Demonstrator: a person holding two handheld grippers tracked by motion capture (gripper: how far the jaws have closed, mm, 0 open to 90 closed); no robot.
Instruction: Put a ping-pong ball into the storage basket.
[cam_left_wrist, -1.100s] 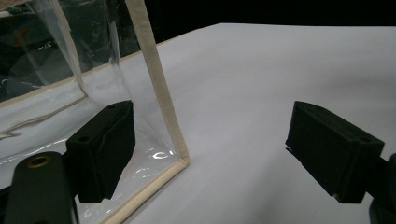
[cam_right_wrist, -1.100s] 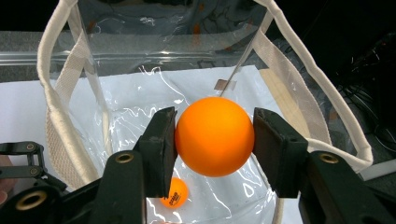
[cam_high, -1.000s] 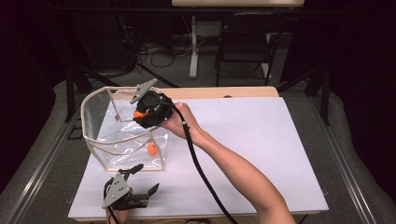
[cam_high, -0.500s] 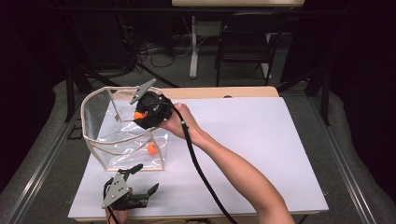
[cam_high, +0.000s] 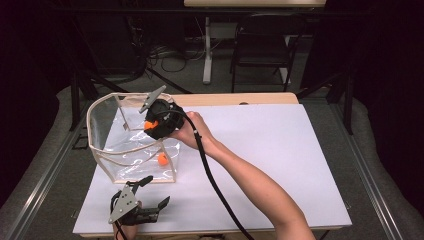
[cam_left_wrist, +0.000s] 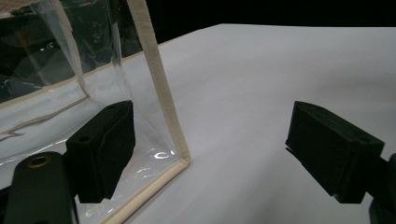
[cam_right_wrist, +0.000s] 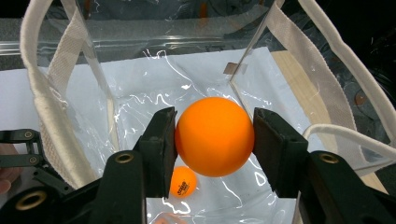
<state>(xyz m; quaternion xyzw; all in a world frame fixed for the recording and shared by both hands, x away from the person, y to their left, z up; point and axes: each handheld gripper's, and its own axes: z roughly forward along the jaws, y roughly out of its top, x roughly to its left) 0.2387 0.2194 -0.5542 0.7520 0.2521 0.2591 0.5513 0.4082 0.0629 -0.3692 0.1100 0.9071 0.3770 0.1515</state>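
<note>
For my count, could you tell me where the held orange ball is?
In the right gripper view, the orange ball sits clamped between the right gripper jaws, above the clear bag.

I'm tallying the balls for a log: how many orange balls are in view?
2, maybe a third. One ball is clamped in the right gripper above the clear bag; another ball lies on the bag's floor. An orange sliver below it may be a third.

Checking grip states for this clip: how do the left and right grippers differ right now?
The right gripper is shut on an orange ball; the left gripper stands open with nothing between its jaws. The right is held up over the clear bag, pointing down into it; the left sits low at the near table edge, beside the bag's corner. Both have black jaws.
</note>
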